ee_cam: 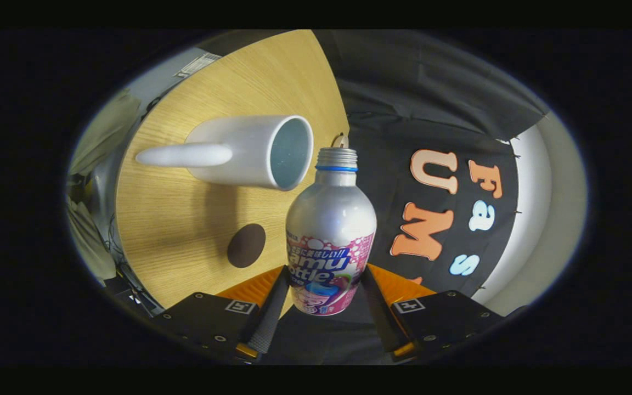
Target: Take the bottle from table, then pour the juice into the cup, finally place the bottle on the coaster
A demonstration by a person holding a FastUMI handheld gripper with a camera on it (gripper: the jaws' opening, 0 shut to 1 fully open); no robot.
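Bottle tipped toward the cup
Claw (324,293) pinches the bottle (331,236) low; smooth metal, likely slippery; cup (253,151) ahead.

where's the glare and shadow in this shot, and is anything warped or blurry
Gripper view: a soft sheen runs down the silver shoulder of the bottle, held between the fingers of the gripper; the white cup throws a broad, soft shadow on the wooden table towards the dark coaster; the fisheye bends the table edge into a curve; focus looks sharp on bottle and cup.
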